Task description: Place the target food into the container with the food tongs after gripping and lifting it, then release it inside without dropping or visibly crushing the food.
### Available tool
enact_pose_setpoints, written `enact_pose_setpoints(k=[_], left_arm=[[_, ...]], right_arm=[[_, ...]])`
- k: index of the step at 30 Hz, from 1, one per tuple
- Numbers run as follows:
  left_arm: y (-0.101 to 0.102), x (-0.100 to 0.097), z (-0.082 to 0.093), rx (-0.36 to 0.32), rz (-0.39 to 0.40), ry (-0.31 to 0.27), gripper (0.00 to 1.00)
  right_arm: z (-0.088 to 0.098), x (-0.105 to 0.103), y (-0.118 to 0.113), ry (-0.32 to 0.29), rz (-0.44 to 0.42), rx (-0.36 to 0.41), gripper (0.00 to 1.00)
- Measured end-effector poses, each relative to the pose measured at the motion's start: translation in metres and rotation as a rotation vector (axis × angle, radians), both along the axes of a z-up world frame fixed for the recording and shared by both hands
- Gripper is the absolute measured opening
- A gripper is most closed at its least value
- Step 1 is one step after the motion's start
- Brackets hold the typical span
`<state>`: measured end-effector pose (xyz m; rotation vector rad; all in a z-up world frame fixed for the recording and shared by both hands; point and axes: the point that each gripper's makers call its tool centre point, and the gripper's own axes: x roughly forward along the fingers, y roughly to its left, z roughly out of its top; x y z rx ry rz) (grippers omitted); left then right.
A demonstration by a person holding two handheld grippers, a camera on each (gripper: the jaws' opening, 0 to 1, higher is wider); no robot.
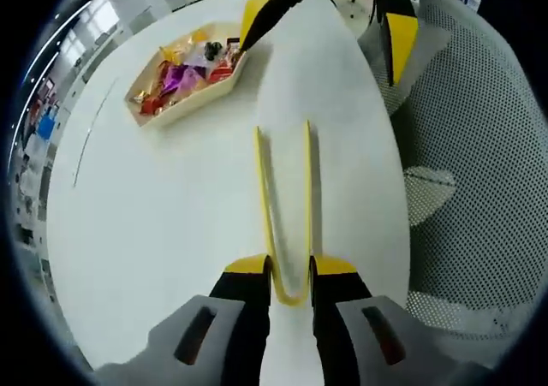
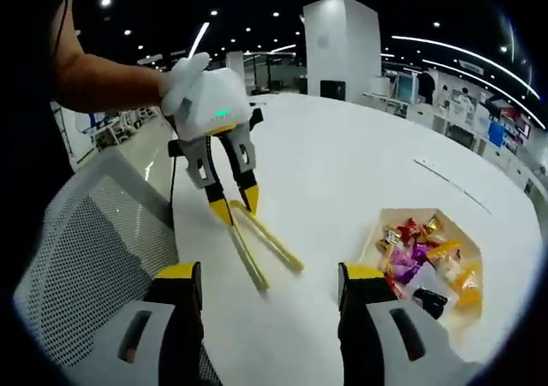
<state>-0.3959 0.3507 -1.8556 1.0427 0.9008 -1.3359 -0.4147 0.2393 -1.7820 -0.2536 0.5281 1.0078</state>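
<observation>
The left gripper [image 1: 289,270] is closed on the bent end of the yellow tongs [image 1: 287,206], whose two arms run forward from between the jaws, spread apart and lying low over the white desk [image 1: 154,223]. The hold at the spring end is judged to let a squeeze of the jaws close the tips. In the right gripper view the same left gripper [image 2: 235,206] is seen from outside, a gloved hand [image 2: 184,82] on its housing, with the tongs [image 2: 261,245] slanting down so that the tips seem to touch or nearly touch the desk [image 2: 342,172].

The right gripper [image 2: 270,288] is held wide apart and empty, just above the desk edge; it is also seen in the left gripper view [image 1: 330,22], one jaw tip near the tray's rim. It is judged to be standing by, perhaps to steady the tray.

The food, a heap of wrapped sweets [image 2: 419,253], lies in a pale boat-shaped tray [image 2: 402,215], well apart from the tong tips; nothing has yet been gripped. In the left gripper view the tray [image 1: 184,103] lies ahead and to the left of the tongs. Which container is meant cannot be told.

The desk is large, rounded and glossy. A mesh chair [image 2: 94,232] stands at its edge. Beyond is an open office with ceiling lights and a white pillar [image 2: 342,48].
</observation>
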Motion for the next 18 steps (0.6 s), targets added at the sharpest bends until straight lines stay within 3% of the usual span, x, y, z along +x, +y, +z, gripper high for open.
enact_pose_setpoints(k=[10, 13, 18], left_arm=[[0.0, -0.001, 0.002, -0.087, 0.034, -0.02, 0.15], [-0.004, 0.001, 0.019, -0.201, 0.127, -0.006, 0.18], [0.003, 0.018, 0.051, -0.408, 0.302, -0.028, 0.41]], right_arm=[[0.002, 0.002, -0.01, -0.002, -0.04, -0.016, 0.65], [0.01, 0.005, -0.013, -0.011, -0.059, 0.001, 0.67], [0.023, 0.014, -0.028, -0.059, -0.101, -0.008, 0.73]])
